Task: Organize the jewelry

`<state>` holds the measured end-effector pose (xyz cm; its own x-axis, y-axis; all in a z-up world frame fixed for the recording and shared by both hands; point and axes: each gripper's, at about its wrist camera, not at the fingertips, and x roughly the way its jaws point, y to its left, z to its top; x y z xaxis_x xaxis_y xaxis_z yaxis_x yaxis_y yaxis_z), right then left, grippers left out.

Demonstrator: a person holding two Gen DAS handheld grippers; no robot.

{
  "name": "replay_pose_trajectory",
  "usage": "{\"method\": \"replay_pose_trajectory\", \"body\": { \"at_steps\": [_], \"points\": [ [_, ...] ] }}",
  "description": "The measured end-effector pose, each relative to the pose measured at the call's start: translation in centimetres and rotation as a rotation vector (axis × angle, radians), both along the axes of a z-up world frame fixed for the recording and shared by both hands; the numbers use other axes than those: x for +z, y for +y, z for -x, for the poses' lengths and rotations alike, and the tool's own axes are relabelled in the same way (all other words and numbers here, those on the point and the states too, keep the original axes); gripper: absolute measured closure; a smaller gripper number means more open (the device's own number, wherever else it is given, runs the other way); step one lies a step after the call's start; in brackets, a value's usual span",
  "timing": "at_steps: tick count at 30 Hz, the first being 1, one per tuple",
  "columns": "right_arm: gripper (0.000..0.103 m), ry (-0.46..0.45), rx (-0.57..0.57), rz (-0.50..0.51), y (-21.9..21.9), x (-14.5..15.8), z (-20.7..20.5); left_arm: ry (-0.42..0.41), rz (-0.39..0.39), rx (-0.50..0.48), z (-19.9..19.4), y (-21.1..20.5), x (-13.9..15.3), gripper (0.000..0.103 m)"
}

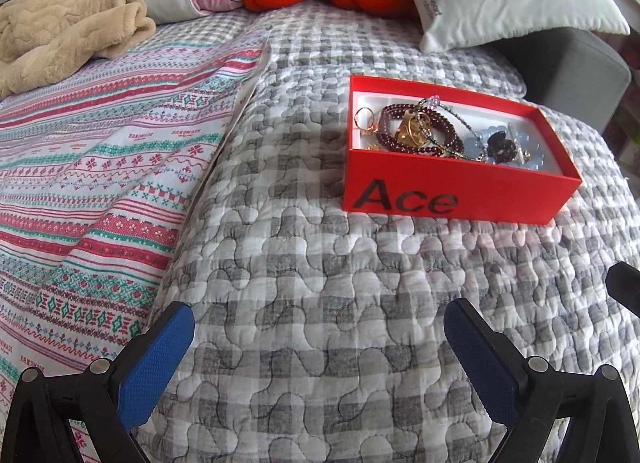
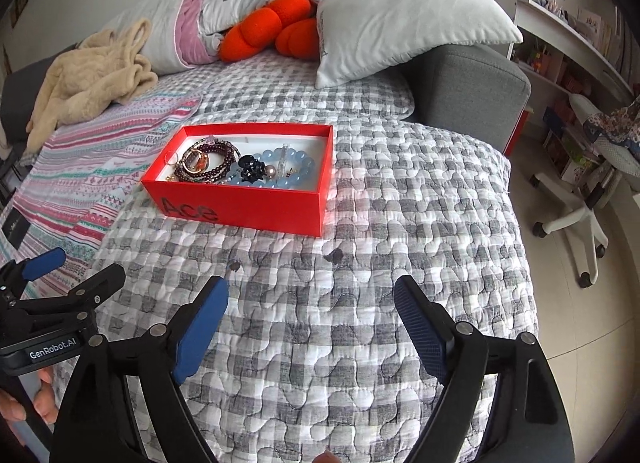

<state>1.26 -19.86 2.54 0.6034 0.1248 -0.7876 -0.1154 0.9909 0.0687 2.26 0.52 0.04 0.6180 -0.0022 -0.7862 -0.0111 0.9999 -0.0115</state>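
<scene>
Fingers spread; red box ahead.

Left gripper and right gripper both hover side by side, jaws spread wide, holding nothing.

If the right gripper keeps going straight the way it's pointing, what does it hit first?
Most likely the grey checked quilt: the open right gripper angles down at bare bedding, short of the red cardboard box of jewelry. Depth is hard to judge.
</scene>
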Motion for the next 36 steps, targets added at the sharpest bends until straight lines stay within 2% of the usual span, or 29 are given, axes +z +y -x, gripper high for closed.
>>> {"method": "replay_pose_trajectory", "body": {
  "at_steps": [36],
  "points": [
    [0.016, 0.035, 0.015, 0.012, 0.8, -1.2, -0.7, -0.013, -0.030, -0.020, 0.1, -0.8, 0.0, 0.001]
  ]
}}
